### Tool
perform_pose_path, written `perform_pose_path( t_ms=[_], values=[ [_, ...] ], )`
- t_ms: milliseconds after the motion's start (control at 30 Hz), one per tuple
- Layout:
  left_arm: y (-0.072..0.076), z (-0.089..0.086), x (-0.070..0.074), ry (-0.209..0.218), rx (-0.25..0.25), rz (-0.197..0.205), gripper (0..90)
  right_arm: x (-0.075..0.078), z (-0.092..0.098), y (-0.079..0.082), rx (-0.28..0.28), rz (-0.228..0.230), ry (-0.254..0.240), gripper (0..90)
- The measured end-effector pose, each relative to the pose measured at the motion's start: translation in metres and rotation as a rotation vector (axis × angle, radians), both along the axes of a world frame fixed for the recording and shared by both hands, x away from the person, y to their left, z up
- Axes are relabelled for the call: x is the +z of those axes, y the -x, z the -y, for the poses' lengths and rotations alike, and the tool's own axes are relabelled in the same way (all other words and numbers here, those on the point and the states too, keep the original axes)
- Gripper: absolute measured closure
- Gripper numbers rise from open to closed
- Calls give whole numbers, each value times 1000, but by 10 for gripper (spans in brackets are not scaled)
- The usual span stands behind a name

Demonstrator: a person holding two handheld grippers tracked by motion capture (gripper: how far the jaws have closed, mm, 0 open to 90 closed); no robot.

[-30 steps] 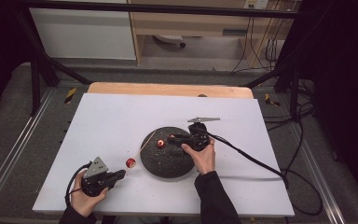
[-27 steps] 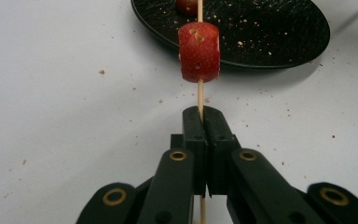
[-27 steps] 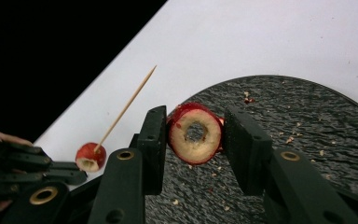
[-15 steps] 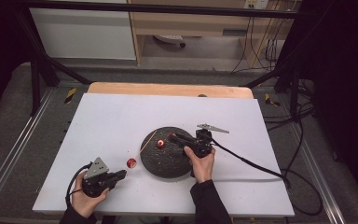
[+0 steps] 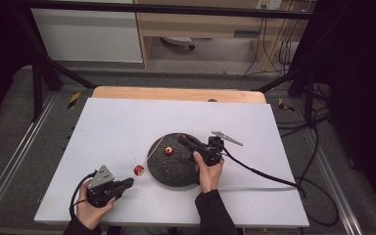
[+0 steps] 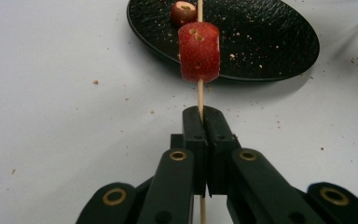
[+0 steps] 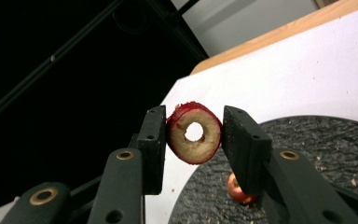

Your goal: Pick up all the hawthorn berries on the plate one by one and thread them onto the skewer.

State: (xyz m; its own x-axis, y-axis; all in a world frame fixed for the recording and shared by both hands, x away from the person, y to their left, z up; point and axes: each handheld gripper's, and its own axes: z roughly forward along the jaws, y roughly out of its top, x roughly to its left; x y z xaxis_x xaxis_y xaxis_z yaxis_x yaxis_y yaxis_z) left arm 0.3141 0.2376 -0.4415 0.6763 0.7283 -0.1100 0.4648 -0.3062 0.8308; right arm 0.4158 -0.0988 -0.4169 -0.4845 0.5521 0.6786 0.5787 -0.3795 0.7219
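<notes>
My left gripper (image 6: 200, 116) is shut on a thin wooden skewer (image 6: 200, 95) that points toward a black plate (image 6: 270, 42). A red-skinned fruit chunk (image 6: 199, 52) is threaded on the skewer just short of the plate's rim. In the high view the left gripper (image 5: 126, 183) sits at the table's near left and the chunk (image 5: 138, 170) beside the plate (image 5: 176, 171). My right gripper (image 7: 193, 122) is shut on a cored ring slice (image 7: 186, 147) with red skin, held above the plate. In the high view, the right gripper (image 5: 183, 141) hovers over the plate's far side.
A second small red piece (image 5: 168, 151) lies on the plate, also seen as the piece (image 7: 237, 189) below my right jaws. Crumbs dot the plate and the white tabletop (image 5: 127, 127). A black cable (image 5: 264, 174) trails right from the right gripper.
The right hand has shifted slightly to the right and toward the near edge with the ring slice. The left gripper and skewer have stayed put.
</notes>
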Motion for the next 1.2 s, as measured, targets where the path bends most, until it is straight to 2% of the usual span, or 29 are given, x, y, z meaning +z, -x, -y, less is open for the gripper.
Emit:
perform_pose_path(
  t_ms=[367, 733, 1000, 1200],
  values=[
    [-1, 10, 2, 36, 19, -3, 883, -1, -1, -5, -42, 40, -71, 614],
    [-1, 35, 12, 77, 29, 36, 883, 15, 8, -10, -72, 81, -143, 614],
    [-1, 52, 14, 99, 12, 37, 882, 25, 15, -12, -87, 117, -183, 614],
    [-2, 62, 14, 102, 0, 35, 882, 25, 18, -14, -106, 123, -208, 614]
  ],
)
